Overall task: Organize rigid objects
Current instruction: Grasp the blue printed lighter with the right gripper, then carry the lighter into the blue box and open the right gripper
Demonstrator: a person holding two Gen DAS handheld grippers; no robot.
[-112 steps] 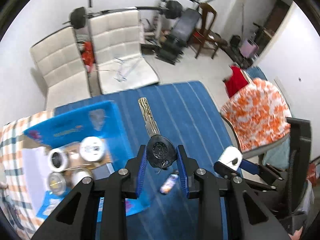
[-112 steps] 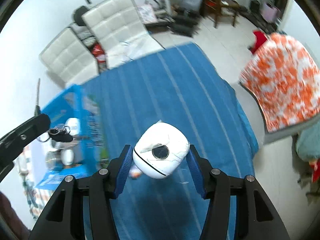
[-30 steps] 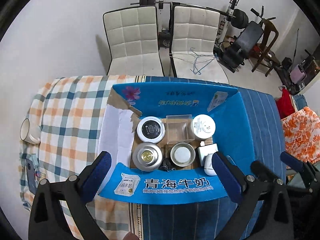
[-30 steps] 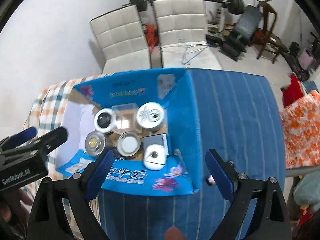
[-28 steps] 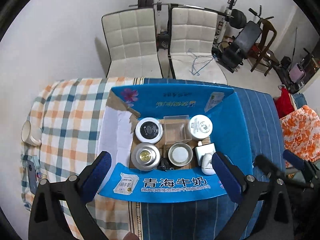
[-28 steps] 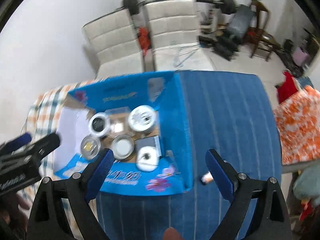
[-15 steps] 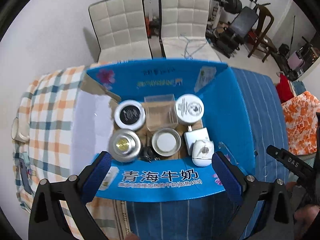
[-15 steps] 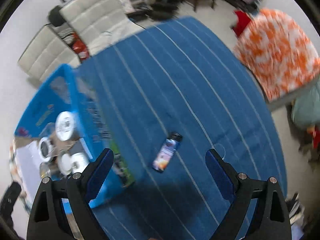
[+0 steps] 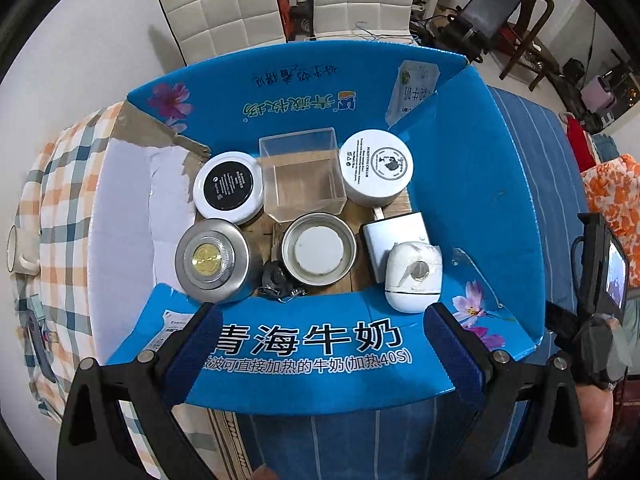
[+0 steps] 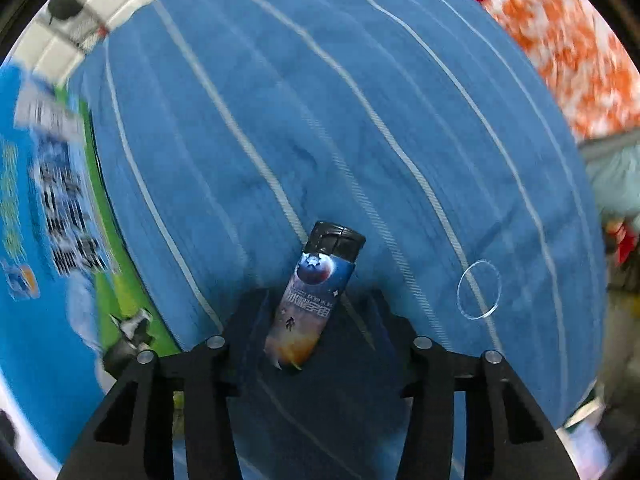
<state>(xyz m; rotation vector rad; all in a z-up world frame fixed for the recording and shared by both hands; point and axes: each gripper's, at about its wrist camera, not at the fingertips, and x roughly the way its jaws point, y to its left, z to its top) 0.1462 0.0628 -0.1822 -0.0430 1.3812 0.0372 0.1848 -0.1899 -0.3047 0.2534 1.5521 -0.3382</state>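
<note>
The right tongs [image 10: 316,312] are wide apart around a lighter [image 10: 310,300] lying on the blue striped surface [image 10: 400,120], not squeezing it. The left tongs [image 9: 320,344] are wide apart and empty above the blue box [image 9: 472,200] near the surface's left edge.

Your left gripper [image 9: 322,344] sits low in the frame with its blue-padded fingers [image 9: 198,350] spread wide and nothing between them. Your right gripper [image 10: 316,320] is also spread, its black fingers [image 10: 248,320] at lower centre of the frame. Your right hand [image 9: 600,356] shows at the lower right edge of the left view.
</note>
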